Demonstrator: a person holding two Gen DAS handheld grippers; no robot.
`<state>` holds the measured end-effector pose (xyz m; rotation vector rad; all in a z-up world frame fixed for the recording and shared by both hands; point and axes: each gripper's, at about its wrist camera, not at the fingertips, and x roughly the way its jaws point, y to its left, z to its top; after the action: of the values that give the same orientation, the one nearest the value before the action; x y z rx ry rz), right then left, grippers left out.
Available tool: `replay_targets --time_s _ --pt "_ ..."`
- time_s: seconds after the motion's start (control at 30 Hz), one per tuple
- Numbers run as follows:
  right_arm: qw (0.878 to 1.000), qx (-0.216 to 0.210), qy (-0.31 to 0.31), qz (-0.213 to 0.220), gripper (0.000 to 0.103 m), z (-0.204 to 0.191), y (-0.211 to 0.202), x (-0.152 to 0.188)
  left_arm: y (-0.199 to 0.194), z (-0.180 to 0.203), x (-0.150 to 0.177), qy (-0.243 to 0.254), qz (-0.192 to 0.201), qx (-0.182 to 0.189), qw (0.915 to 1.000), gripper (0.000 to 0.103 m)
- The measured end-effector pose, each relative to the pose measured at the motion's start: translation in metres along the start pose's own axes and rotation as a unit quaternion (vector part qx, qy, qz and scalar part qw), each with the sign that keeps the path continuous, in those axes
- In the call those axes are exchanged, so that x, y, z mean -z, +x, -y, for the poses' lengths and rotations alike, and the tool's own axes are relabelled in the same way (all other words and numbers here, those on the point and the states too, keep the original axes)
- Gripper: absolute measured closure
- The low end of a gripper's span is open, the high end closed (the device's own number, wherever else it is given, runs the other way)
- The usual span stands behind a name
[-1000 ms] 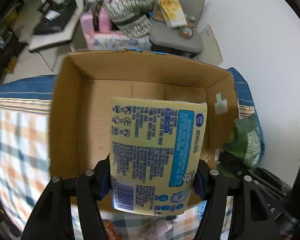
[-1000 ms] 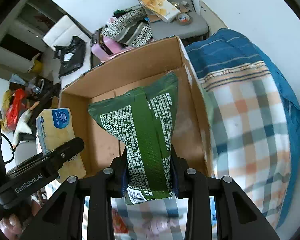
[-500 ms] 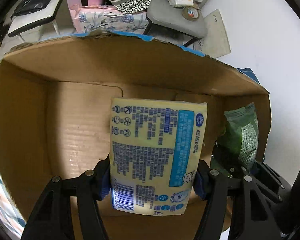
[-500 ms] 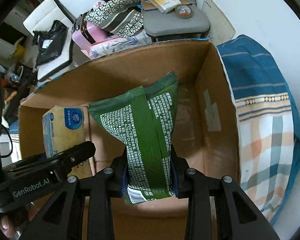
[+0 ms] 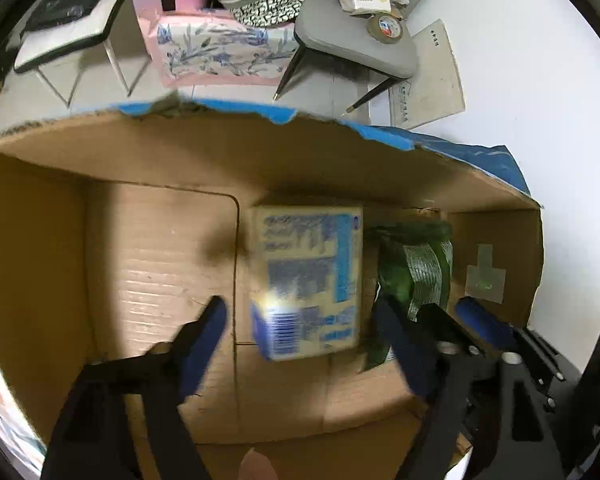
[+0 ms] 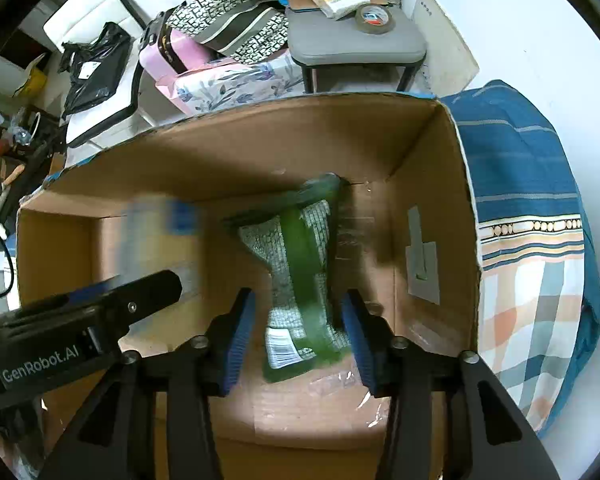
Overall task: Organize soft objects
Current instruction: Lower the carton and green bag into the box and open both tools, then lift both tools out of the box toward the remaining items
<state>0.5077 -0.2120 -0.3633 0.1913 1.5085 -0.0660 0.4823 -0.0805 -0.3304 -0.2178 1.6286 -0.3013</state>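
Note:
A yellow and blue soft pack (image 5: 306, 280) is blurred inside the cardboard box (image 5: 160, 240), free between the spread fingers of my left gripper (image 5: 300, 320), which is open. A green soft pack (image 6: 300, 276) is also blurred in the box (image 6: 440, 184), loose between the fingers of my right gripper (image 6: 298, 328), which is open. The green pack (image 5: 416, 272) lies right of the yellow pack in the left wrist view. The yellow pack (image 6: 156, 240) shows blurred at the left in the right wrist view, behind the left gripper's body (image 6: 80, 336).
The box sits on a blue and checked blanket (image 6: 532, 240). Behind it stand a grey chair (image 6: 356, 44) with a snack box and tape roll, a pink floral bag (image 5: 220, 52), patterned cloth and a white chair (image 6: 92, 16).
Both grippers have opened and let go of their packs, which are dropping into the box. Both grippers moved further down over the box.

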Motion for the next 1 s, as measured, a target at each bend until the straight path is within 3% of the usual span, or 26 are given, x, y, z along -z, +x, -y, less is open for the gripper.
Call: replay_targets --time_s 0.17,0.23,0.27,0.5,0.7,1.0 --pt "1.000 0.013 -0.009 0.006 0.041 -0.005 -0.005 0.004 -0.013 0.002 0.006 0.024 0.028 -0.044 0.9983 0.005" --pt "1.000 0.016 -0.011 0.006 0.027 -0.006 -0.008 0.010 -0.020 0.000 0.011 0.029 0.043 -0.058 0.9970 0.003" --pt "1.000 0.018 -0.013 0.005 0.026 -0.006 -0.010 0.014 -0.023 -0.001 0.014 0.028 0.047 -0.061 0.9966 0.001" --pt "0.999 0.018 -0.023 0.012 0.000 -0.013 -0.025 0.047 -0.037 -0.012 0.037 0.022 0.067 -0.078 0.9945 0.000" --pt "0.999 0.021 -0.036 0.018 0.000 -0.023 -0.043 0.083 -0.064 -0.010 0.072 0.035 0.101 -0.101 0.9890 0.000" --pt "0.993 0.040 -0.046 0.101 0.000 -0.033 -0.117 0.153 -0.112 -0.008 0.144 0.029 0.168 -0.116 0.9785 0.000"
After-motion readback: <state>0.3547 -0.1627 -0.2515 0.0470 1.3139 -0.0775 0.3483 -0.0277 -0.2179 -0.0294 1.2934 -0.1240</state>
